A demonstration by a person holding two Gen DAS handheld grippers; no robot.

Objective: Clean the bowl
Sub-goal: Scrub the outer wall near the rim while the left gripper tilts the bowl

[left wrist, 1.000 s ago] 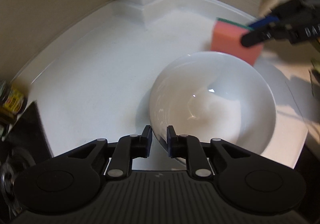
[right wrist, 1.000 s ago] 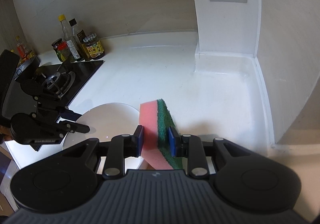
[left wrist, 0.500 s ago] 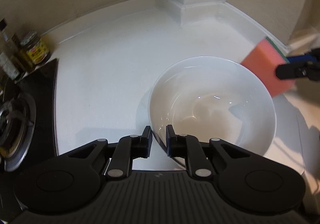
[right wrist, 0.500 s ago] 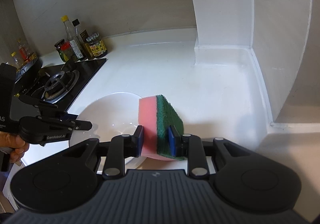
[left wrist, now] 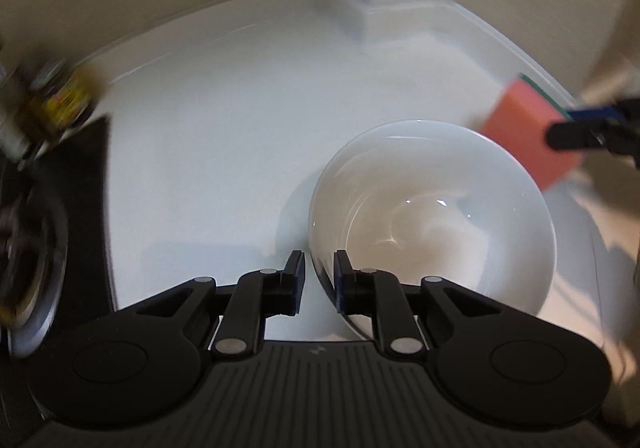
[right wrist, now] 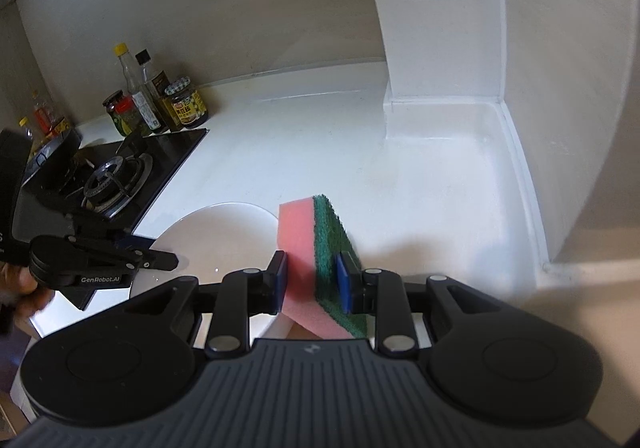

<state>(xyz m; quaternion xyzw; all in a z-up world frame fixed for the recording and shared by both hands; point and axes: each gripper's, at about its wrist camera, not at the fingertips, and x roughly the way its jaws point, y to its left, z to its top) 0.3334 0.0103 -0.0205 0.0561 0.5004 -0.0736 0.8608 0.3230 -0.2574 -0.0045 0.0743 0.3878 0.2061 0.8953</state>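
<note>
Two tongs, one bowl, one sponge: scrubbing not yet begun.

Sitting on the glossy white worktop [left wrist: 224, 135], the smooth, round white bowl [left wrist: 432, 215] has its near rim between the jaws of the left tongs [left wrist: 317, 280]. Those jaws have just been opening, and a gap shows beside the rim, so the hold looks loose. The right tongs [right wrist: 312, 282] are clamped on the sponge [right wrist: 316, 268], soft pink foam backed with a coarse green scouring layer, held just beside the bowl's far rim. My worry: pressing the sponge in could tip or skid the slick bowl across the smooth surface, since the rim is thin and barely pinched.
</note>
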